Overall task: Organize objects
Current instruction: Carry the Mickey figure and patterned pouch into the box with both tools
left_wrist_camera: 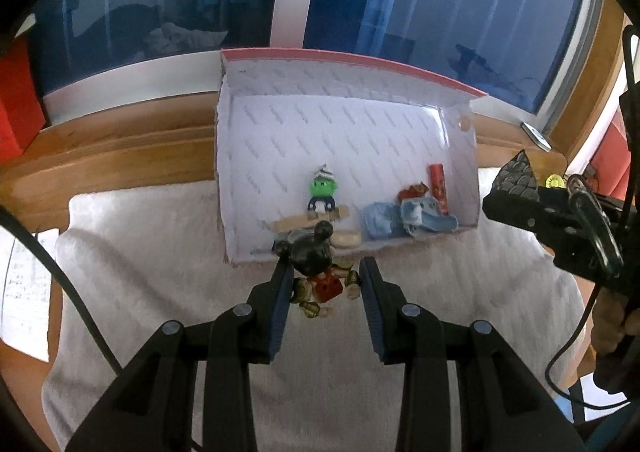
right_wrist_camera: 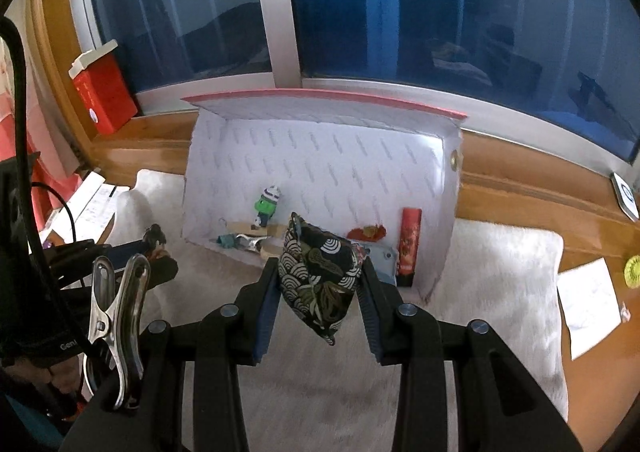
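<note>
My left gripper (left_wrist_camera: 325,278) is shut on a mouse figurine (left_wrist_camera: 320,272) with black ears and a red body, held just in front of the near rim of an open white box (left_wrist_camera: 320,124). My right gripper (right_wrist_camera: 319,280) is shut on a black patterned fabric pouch (right_wrist_camera: 318,278), held in front of the same box (right_wrist_camera: 320,168); the pouch also shows at the right of the left wrist view (left_wrist_camera: 516,174). Inside the box lie a green-headed figure (left_wrist_camera: 322,192), a blue elephant toy (left_wrist_camera: 412,218), a red tube (left_wrist_camera: 439,188) and wooden pieces (left_wrist_camera: 308,222).
The box sits on a white fluffy mat (left_wrist_camera: 160,252) on a wooden sill (left_wrist_camera: 120,148) under a window. A red container (right_wrist_camera: 105,92) stands at the left. White paper (right_wrist_camera: 590,304) and a yellow disc (right_wrist_camera: 633,271) lie right of the mat. A metal clip (right_wrist_camera: 120,320) hangs at the left.
</note>
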The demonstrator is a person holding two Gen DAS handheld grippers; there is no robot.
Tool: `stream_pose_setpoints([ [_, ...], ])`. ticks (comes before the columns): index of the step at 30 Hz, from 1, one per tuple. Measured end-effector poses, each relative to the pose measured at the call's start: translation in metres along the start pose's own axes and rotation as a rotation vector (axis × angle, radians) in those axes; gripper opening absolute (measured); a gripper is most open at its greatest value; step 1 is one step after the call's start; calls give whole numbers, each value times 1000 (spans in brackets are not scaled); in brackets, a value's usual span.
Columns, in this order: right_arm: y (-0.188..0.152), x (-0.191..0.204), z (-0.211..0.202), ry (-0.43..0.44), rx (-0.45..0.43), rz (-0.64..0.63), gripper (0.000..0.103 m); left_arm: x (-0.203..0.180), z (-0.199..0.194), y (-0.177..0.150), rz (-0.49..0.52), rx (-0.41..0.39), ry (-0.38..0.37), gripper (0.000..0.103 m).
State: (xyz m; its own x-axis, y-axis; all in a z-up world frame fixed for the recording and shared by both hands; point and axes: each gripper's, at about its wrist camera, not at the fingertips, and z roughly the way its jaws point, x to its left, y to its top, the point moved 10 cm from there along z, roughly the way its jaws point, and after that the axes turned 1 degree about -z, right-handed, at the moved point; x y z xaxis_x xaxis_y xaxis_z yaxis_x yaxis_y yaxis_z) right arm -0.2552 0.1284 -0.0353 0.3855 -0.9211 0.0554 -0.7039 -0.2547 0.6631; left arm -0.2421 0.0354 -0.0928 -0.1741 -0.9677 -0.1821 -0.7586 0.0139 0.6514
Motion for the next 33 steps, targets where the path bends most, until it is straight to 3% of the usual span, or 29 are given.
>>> stream_pose_setpoints([
  [14, 19, -20, 72, -18, 59, -14, 38, -8, 64, 40, 44, 16, -16, 33],
  [29, 23, -37, 107, -100, 87, -75, 39, 1, 94, 44, 40, 61, 18, 34],
  [32, 22, -36, 108, -101, 84, -78, 45, 3, 95, 42, 35, 73, 36, 35],
  [33, 23, -36, 107, -103, 75, -79, 51, 5, 96, 41, 34, 78, 48, 42],
])
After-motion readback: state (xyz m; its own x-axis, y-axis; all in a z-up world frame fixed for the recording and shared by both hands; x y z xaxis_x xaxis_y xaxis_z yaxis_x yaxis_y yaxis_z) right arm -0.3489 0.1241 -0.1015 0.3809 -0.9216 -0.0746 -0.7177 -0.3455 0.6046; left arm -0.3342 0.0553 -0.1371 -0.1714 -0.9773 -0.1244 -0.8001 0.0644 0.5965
